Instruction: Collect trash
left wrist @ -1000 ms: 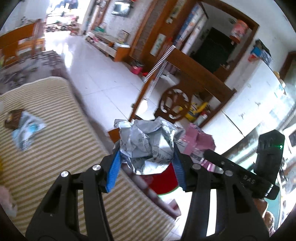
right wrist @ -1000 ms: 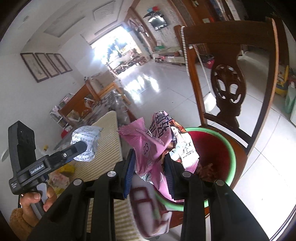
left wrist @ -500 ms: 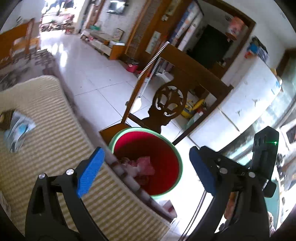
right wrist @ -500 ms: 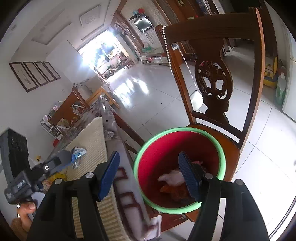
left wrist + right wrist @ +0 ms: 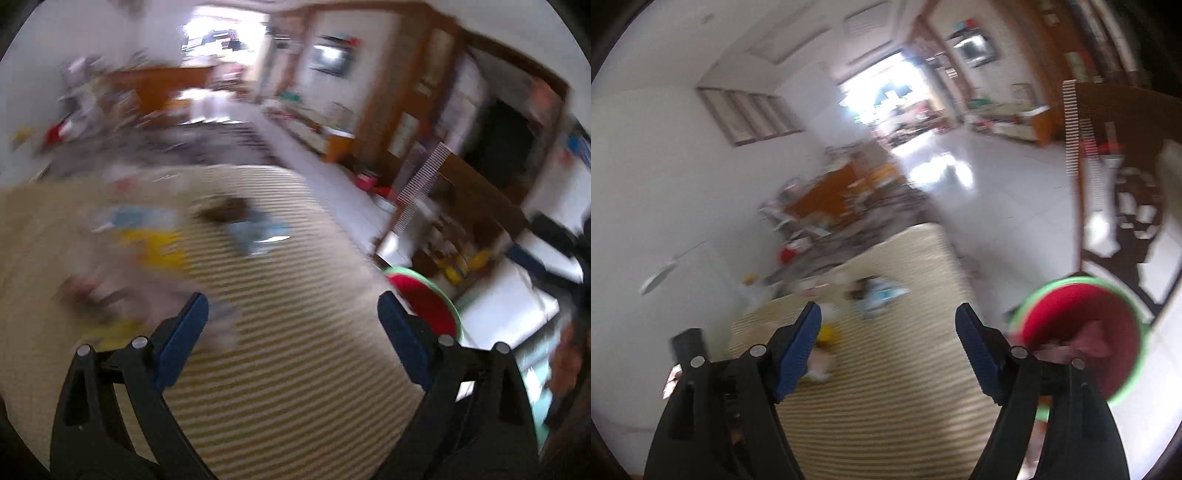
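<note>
Both views are motion-blurred. My left gripper [image 5: 291, 314] is open and empty above the striped beige table mat [image 5: 295, 387]. My right gripper [image 5: 888, 321] is open and empty above the same mat [image 5: 886, 398]. The red bin with a green rim [image 5: 428, 301] stands off the table's right edge; in the right wrist view [image 5: 1082, 317] pink trash lies inside it. On the mat lie a blue-white wrapper [image 5: 258, 232] with a dark piece beside it, a yellow wrapper [image 5: 159, 247] and blurred pinkish scraps [image 5: 92, 291]. The blue-white wrapper [image 5: 882, 295] and a yellow scrap [image 5: 827, 334] show in the right wrist view.
A dark wooden chair [image 5: 1126, 206] stands behind the bin, on a glossy white tiled floor [image 5: 997, 177]. A cluttered wooden table [image 5: 159, 85] stands at the far side of the room. The other gripper's handle [image 5: 554, 236] shows at the right edge.
Both grippers let go of their trash over the bin: the crumpled silver paper and the pink wrapper. Both have since swung left, back over the striped mat, jaws wide open.
</note>
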Available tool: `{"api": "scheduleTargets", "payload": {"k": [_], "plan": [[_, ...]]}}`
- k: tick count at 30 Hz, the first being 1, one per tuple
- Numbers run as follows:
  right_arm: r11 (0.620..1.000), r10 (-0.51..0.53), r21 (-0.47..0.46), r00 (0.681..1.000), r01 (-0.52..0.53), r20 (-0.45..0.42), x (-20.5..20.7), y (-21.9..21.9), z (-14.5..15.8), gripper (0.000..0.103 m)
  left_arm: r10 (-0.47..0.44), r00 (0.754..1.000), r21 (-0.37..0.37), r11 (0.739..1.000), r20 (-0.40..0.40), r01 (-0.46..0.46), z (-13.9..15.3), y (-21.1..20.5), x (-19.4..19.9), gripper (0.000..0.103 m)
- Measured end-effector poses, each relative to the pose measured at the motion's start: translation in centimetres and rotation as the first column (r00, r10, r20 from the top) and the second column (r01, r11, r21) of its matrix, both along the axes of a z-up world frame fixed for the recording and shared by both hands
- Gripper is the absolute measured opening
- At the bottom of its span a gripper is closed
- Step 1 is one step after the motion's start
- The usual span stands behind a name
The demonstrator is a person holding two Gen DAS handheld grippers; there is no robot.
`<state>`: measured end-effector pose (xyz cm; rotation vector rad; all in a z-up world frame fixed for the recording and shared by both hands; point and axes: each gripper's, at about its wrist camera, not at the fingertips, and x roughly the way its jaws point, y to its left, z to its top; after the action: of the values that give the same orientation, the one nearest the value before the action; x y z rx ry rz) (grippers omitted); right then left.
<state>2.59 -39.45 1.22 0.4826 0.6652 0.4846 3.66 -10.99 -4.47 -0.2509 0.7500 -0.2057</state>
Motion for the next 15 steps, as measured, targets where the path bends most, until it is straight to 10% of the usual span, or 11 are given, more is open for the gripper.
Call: {"api": "scheduleTargets", "payload": {"k": [7, 15], "plan": [[0.991, 0.099, -0.087, 0.993, -0.105, -0.066, 0.3, 7.5, -2.6, 0.073, 0.274, 0.932, -0.252, 0.909, -0.238, -0.332, -4.1, 8.8, 0.9, 0.091], [0.989, 0.125, -0.069, 0.990, -0.130, -0.069, 0.4, 7.6, -2.9, 0.073, 0.306, 0.923, -0.252, 0.898, -0.233, -0.362, -3.7, 9.0, 3.9, 0.092]]}}
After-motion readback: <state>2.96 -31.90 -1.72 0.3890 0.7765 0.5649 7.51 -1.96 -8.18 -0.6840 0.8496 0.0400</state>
